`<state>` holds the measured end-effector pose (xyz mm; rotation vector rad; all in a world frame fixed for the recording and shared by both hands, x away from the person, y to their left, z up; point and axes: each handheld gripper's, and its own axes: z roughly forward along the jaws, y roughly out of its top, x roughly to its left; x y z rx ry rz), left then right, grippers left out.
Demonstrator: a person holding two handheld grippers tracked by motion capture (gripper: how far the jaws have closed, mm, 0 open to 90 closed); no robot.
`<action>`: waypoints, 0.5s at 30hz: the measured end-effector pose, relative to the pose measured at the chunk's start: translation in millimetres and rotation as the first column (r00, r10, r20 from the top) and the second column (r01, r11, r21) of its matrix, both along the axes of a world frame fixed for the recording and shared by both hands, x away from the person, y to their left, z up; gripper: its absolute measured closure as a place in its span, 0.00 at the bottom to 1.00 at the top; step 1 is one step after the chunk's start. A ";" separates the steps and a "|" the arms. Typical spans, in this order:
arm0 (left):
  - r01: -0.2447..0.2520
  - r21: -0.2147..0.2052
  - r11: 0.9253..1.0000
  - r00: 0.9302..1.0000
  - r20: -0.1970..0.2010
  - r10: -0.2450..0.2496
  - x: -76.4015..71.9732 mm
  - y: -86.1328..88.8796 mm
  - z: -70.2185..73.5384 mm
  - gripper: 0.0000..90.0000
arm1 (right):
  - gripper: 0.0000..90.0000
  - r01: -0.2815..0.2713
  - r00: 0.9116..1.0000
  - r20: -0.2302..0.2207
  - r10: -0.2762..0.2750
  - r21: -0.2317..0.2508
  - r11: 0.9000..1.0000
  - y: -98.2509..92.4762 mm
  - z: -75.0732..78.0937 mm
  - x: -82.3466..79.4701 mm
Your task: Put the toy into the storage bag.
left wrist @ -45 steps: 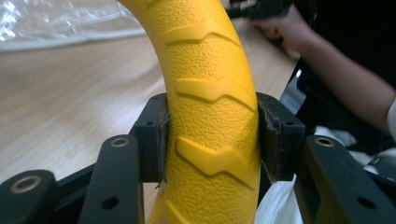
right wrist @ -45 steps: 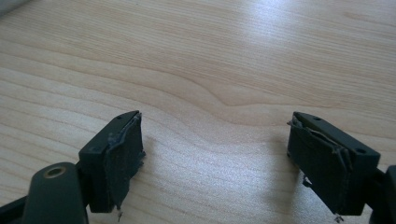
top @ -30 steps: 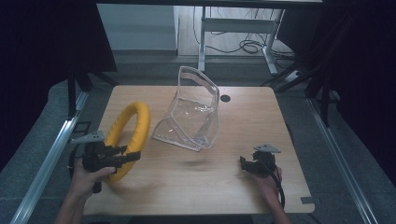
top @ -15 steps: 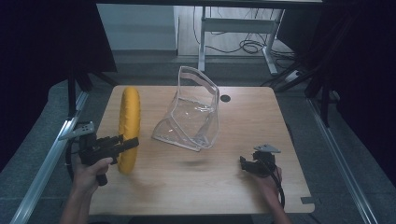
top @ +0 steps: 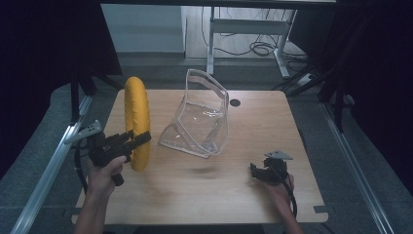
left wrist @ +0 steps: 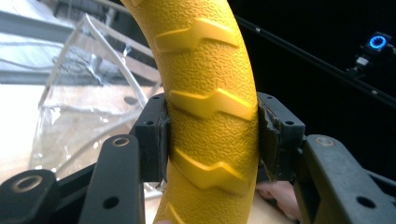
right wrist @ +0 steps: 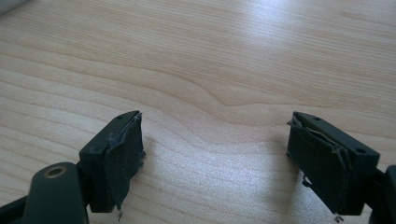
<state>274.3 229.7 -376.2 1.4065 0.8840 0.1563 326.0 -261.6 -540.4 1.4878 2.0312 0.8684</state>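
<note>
The room is dark all around, and a light wooden table (top: 204,190) sits in the middle with a grey floor behind it. The left gripper (top: 127,142) squeezes a big yellow ring (top: 137,117) between its two black jaws. The ring stands up on its edge, rising above the gripper and hanging a bit below it, with its low end close to the table. In the left gripper view the ring (left wrist: 210,116) has bumpy skin and zigzag ridges, and the pads press on both its sides. Just past the ring, on the far side from the hand, stands a clear bag (top: 202,119) with its mouth open toward the top. The bag is soft and see-through and leans a little. The right gripper (top: 265,170) rests low on the table, well away from the ring and the bag. Its jaws (right wrist: 224,163) are wide apart with nothing between them, just bare wood. It looks like the ring should go into the bag. Here is what could go wrong. The ring is wide and the bag mouth is floppy, so the ring may bump the rim and push the bag over or slide it away. Nobody holds the bag, so it can fold shut. The ring is held by one thin spot, so it could swing or slip out if it hits something.
</note>
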 end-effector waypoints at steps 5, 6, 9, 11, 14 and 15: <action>-0.026 0.006 1.000 0.999 0.037 0.026 1.0 -12.6 6.6 0.57 | 0.20 0.000 1.000 -0.001 0.000 -0.001 1.000 -0.1 0.1 -0.1; -0.026 0.005 1.000 0.999 0.044 0.026 1.7 -15.6 8.2 0.57 | 0.20 0.000 1.000 -0.001 0.000 -0.001 1.000 -0.1 0.1 -0.1; -0.021 -0.007 1.000 0.998 0.063 0.022 4.4 -24.8 13.4 0.56 | 0.20 0.000 1.000 -0.002 0.000 0.000 1.000 -0.1 0.2 -0.2; -0.022 -0.013 1.000 0.997 0.074 0.023 5.4 -28.8 15.9 0.56 | 0.21 0.000 1.000 -0.002 0.000 0.000 1.000 0.0 0.2 -0.3; -0.031 -0.017 0.999 0.995 0.096 0.033 6.7 -35.8 20.5 0.56 | 0.21 0.001 1.000 -0.004 -0.001 0.001 1.000 0.0 0.4 -0.3; -0.031 -0.017 0.999 0.995 0.096 0.033 6.7 -35.8 20.5 0.56 | 0.21 0.001 1.000 -0.004 -0.001 0.001 1.000 0.0 0.4 -0.3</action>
